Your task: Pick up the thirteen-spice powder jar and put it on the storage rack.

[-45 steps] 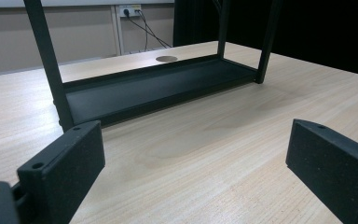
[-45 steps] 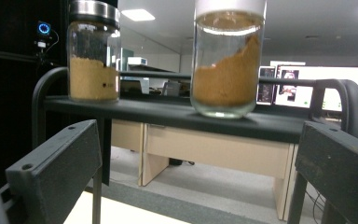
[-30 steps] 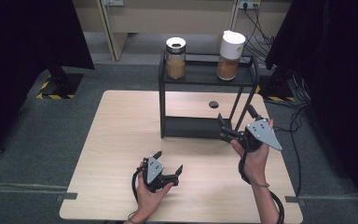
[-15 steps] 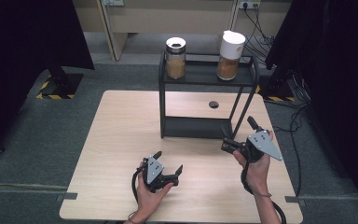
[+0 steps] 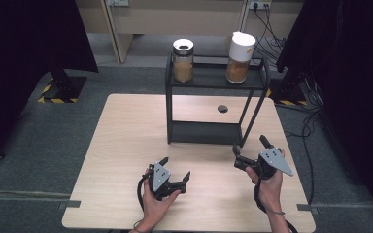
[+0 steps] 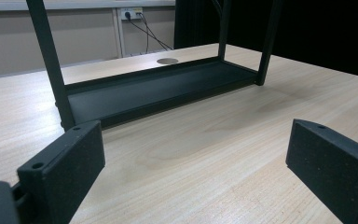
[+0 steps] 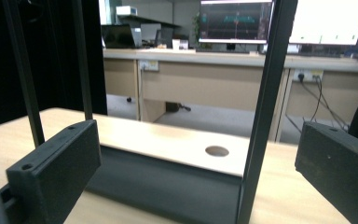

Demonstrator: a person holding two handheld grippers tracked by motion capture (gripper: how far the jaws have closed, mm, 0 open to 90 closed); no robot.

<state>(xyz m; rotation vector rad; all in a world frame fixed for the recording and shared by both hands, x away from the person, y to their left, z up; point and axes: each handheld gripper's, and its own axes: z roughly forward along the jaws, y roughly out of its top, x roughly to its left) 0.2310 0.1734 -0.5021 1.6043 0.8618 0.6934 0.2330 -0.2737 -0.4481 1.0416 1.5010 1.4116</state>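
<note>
Resting low over the surface [image 5: 126,145], the left gripper [image 5: 175,175] and the right gripper [image 5: 248,151] both have their fingers apart and hold nothing. The rack [image 5: 213,132] stands at the far middle, its near right post [image 7: 261,116] just in front of the right gripper, with two jars [image 5: 183,60] on the top shelf. It looks stiff, light metal, so I would grip one thin post firmly and move slowly, because the jars may tip

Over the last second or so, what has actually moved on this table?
The right gripper has drawn back from the black shelf rack toward the near edge of the table and sunk lower, jaws open and empty. The left gripper stayed put, open, holding nothing. The black-lidded jar and white-lidded jar on the rack's top shelf did not move.
</note>
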